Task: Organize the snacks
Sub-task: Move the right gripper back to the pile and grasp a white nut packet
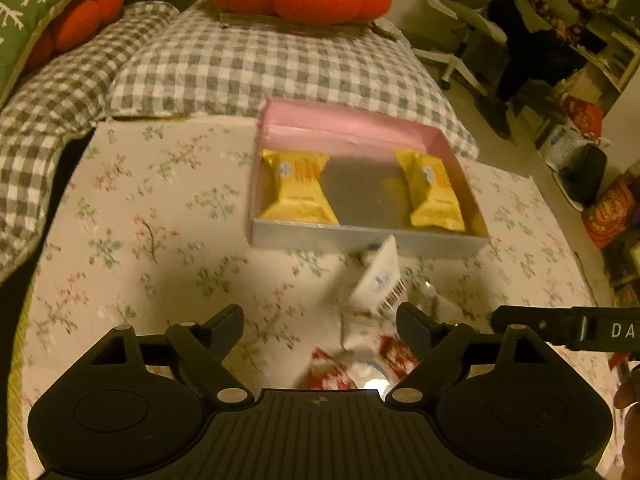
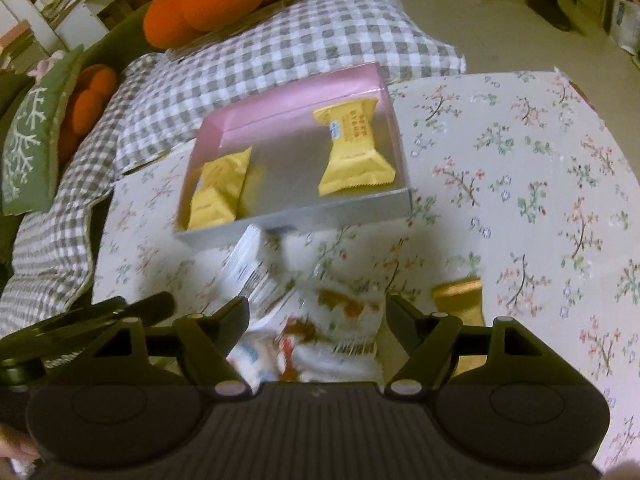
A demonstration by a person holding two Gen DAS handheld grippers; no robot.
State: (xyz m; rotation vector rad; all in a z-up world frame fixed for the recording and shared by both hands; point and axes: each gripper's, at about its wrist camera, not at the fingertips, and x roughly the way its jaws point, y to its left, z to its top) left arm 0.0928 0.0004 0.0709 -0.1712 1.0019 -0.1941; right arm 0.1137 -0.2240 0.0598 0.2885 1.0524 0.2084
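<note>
Nearest the cameras, a loose heap of wrapped snacks [image 2: 332, 332] is spread on the floral-clothed surface [image 1: 160, 220], and both tools are poised over it. The left gripper [image 1: 320, 324] is held wide open with nothing between its fingers; the red-and-white packets [image 1: 352, 364] lie in the gap below, though contact cannot be confirmed. The right gripper [image 2: 316, 312] is likewise spread wide and empty, hovering above the white packets, and its finger can be seen just beside the left one.

Several risks are judged from this. With the two grippers so close together, a collision could be caused if both were closed on the heap at once. Two overlapping wrappers could be pinched together, since the packets are piled and slippery-looking. A white packet [image 1: 378, 276] is blurred and tilted against the near wall of the box; whether it is resting or moving cannot be told, and it could slide off. A gold packet [image 2: 460, 300] lies apart to the right.

Farther off, the pink-lined box [image 1: 360, 128] holds two yellow packets [image 1: 298, 188], one at each end, with the middle bare. Beyond it the checked bedding [image 1: 248, 60] is seen.
</note>
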